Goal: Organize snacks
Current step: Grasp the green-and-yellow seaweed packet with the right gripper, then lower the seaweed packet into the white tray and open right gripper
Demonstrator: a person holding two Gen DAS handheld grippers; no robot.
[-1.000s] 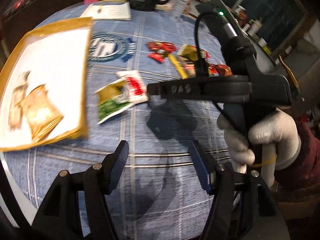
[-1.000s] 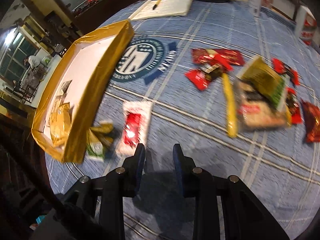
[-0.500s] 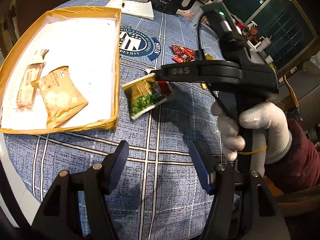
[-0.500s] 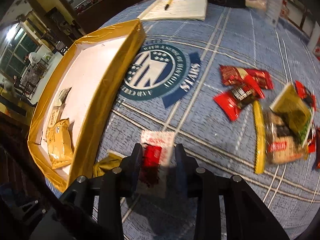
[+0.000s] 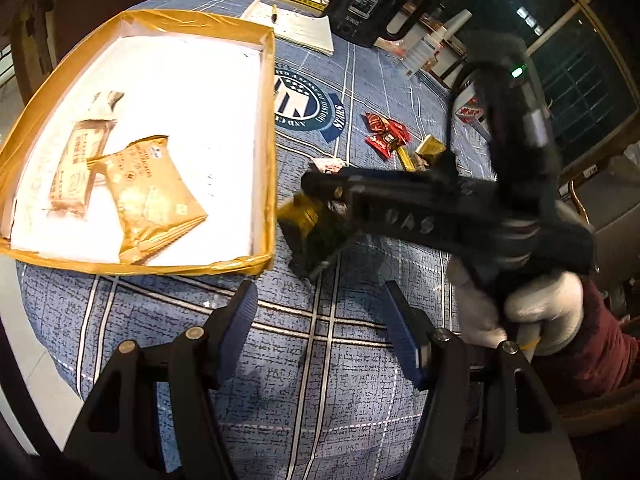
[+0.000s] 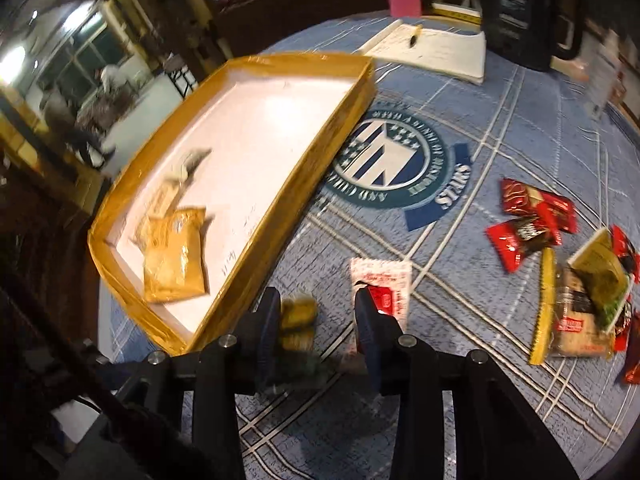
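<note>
White-gloved right hand (image 5: 532, 316) grips your right claw (image 6: 316, 312), tilted down, jaws opening over green-gold snack packet (image 6: 298, 318) on blue-cloth worktop (image 6: 500, 120) beside gold-edged tray (image 6: 320, 152). Left claw (image 5: 320, 320) wide, empty.

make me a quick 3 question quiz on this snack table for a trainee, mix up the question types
1. True or false: the gold-edged tray already holds two snack packets.
2. Multiple choice: where does the green and gold packet lie? A) inside the tray B) on the cloth just outside the tray's near corner C) on the notepad
3. Short answer: what is between the fingers of the left gripper?

Key
1. True: a tan packet and a brown bar lie on its white floor.
2. B. The right gripper, its jaws opening, is over it, with the red and white packet beside its right finger.
3. Nothing, only blue tablecloth.
</note>
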